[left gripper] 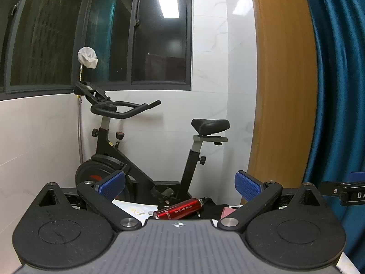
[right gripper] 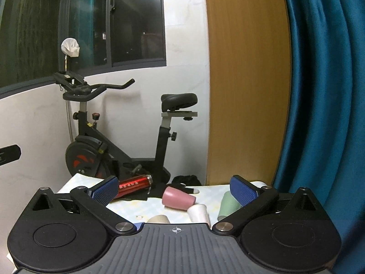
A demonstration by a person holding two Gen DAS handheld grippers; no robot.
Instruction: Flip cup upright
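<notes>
In the right wrist view several cups lie on a pale checked tablecloth (right gripper: 146,207): a pink cup (right gripper: 178,199) on its side in the middle, a white cup (right gripper: 199,212) on its side just in front of it, a pale green cup (right gripper: 229,205) by my right finger, and a beige cup (right gripper: 159,219) half hidden by the gripper body. My right gripper (right gripper: 174,191) is open and empty, held above and short of the cups. My left gripper (left gripper: 180,186) is open and empty, held high; only a pink corner (left gripper: 228,212) of something shows there.
A red metal flask (right gripper: 134,183) lies on its side on a black cloth (right gripper: 157,190) at the table's far edge, also in the left wrist view (left gripper: 179,209). An exercise bike (right gripper: 102,146) stands behind the table. A blue curtain (right gripper: 324,91) hangs at the right.
</notes>
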